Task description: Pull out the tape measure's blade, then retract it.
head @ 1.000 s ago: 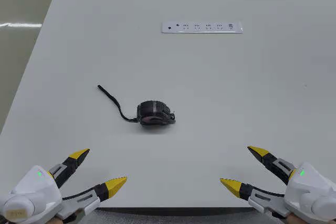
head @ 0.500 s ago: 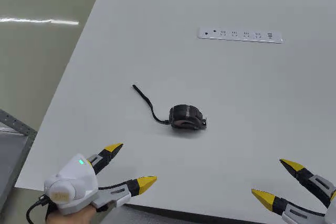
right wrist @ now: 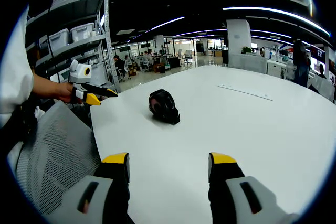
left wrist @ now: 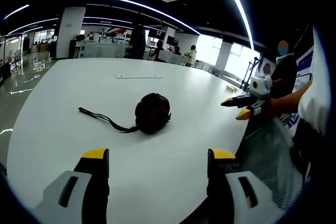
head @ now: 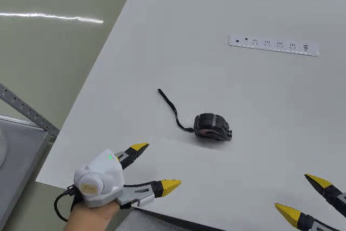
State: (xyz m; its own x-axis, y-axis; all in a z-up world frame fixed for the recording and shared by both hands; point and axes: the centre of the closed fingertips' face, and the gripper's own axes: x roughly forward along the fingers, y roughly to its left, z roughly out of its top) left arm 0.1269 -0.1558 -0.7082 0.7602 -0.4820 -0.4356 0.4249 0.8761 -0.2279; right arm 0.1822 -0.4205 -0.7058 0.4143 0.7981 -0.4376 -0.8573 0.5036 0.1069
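Observation:
A black tape measure (head: 212,126) lies on the white table (head: 259,96), its wrist strap (head: 172,110) trailing toward the far left. It also shows as the tape measure (left wrist: 153,112) ahead of the left jaws and the tape measure (right wrist: 164,106) ahead of the right jaws. My left gripper (head: 157,169) hovers over the near table edge, open and empty, below left of the tape. My right gripper (head: 309,196) sits at the bottom right, open and empty. The left gripper (left wrist: 159,157) and right gripper (right wrist: 168,161) each show yellow tips spread wide.
A white power strip (head: 273,45) lies flat at the far side of the table. The table's left edge drops to a greenish floor (head: 48,52), with a metal shelf frame (head: 27,112) at lower left. A mesh chair back (right wrist: 58,145) stands near the front edge.
The camera has swung left, so the table and tape shifted right in the picture. My left gripper sits higher in the view; the right one has slid to the bottom right corner. Tape unmoved.

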